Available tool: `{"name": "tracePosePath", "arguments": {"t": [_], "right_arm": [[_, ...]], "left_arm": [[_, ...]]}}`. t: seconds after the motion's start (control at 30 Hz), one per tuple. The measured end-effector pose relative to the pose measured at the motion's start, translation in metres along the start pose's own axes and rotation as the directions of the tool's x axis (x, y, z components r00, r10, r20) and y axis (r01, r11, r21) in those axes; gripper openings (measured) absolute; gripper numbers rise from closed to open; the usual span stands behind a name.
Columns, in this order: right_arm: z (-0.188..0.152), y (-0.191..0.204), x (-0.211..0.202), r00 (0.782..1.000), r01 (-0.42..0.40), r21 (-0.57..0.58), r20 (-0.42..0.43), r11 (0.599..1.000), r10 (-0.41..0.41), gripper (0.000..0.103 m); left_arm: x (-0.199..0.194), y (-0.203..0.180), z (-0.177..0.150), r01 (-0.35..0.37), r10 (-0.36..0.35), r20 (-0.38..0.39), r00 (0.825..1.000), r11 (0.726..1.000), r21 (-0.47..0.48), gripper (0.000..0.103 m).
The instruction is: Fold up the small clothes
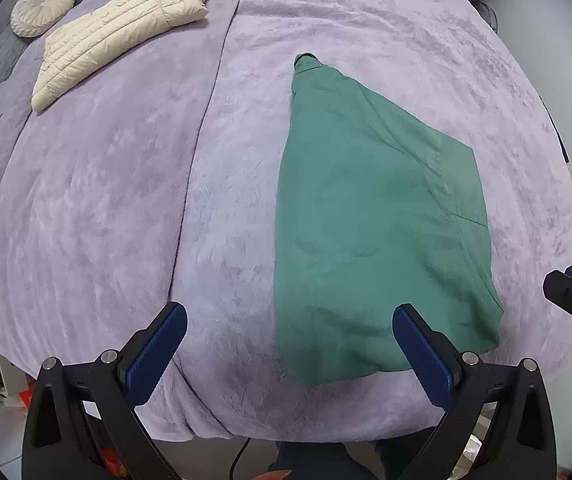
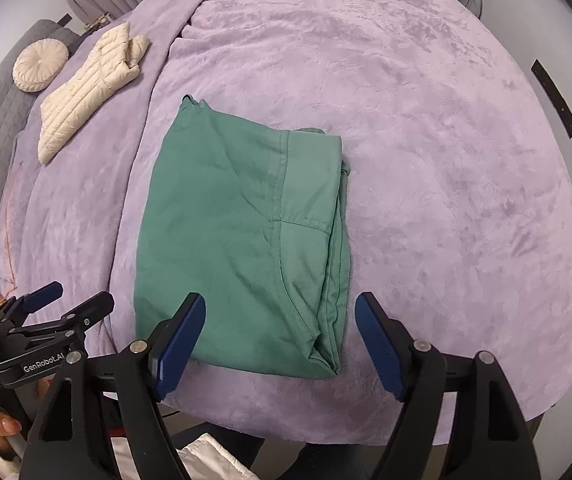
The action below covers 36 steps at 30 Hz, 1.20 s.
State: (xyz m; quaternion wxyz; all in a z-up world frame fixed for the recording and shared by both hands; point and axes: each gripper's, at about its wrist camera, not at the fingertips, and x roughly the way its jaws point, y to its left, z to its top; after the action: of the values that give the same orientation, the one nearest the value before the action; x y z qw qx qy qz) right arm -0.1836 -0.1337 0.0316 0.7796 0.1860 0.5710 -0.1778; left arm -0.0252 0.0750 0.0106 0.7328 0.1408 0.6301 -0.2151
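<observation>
I hold my left gripper [image 1: 286,344] and right gripper [image 2: 280,334] wide open and empty above the near edge of the half-folded green cotton garment [image 2: 242,240] on the purple fuzzy blanket [image 2: 445,160], so next I think I must grab its near corners and fold again.

Both fisheye cameras ride low behind their own spread blue fingers at the near edge of the lilac blanket [image 1: 106,200], looking forward and down across it. The left wrist view sits further left, so the folded green garment [image 1: 365,220] lies right of centre; the right view holds it centred [image 2: 238,232]. Both share the cream jacket [image 1: 122,32] and the round cushion [image 2: 40,65], though edge distortion probably exaggerates their distance.
</observation>
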Motion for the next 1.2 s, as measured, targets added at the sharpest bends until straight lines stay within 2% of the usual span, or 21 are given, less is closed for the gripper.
{"name": "tracePosePath", "arguments": {"t": [0.13, 0.17, 0.47, 0.83, 1.2], "right_arm": [[0.003, 0.0, -0.007, 0.998, 0.051, -0.011, 0.035, 0.999, -0.05, 0.089], [0.003, -0.001, -0.008, 0.997, 0.061, -0.011, 0.04, 0.998, -0.06, 0.103], [0.0, -0.002, -0.009, 0.995, 0.091, -0.009, 0.031, 0.996, -0.091, 0.103], [-0.009, -0.01, -0.006, 0.994, 0.104, 0.05, 0.019, 0.993, -0.105, 0.103], [-0.009, -0.012, -0.008, 0.99, 0.141, 0.049, 0.017, 0.989, -0.142, 0.103]], "left_arm": [[-0.005, -0.005, 0.002, -0.013, 0.013, 0.024, 1.0, 1.0, 0.009, 0.103], [-0.006, -0.006, 0.002, -0.018, 0.018, 0.028, 0.999, 1.0, 0.013, 0.103], [-0.009, -0.016, 0.004, -0.035, 0.033, 0.039, 0.999, 0.998, 0.045, 0.103], [-0.012, -0.025, 0.003, -0.041, 0.038, 0.042, 0.998, 0.995, 0.087, 0.103], [-0.012, -0.031, 0.002, -0.049, 0.045, 0.048, 0.998, 0.995, 0.089, 0.103]]}}
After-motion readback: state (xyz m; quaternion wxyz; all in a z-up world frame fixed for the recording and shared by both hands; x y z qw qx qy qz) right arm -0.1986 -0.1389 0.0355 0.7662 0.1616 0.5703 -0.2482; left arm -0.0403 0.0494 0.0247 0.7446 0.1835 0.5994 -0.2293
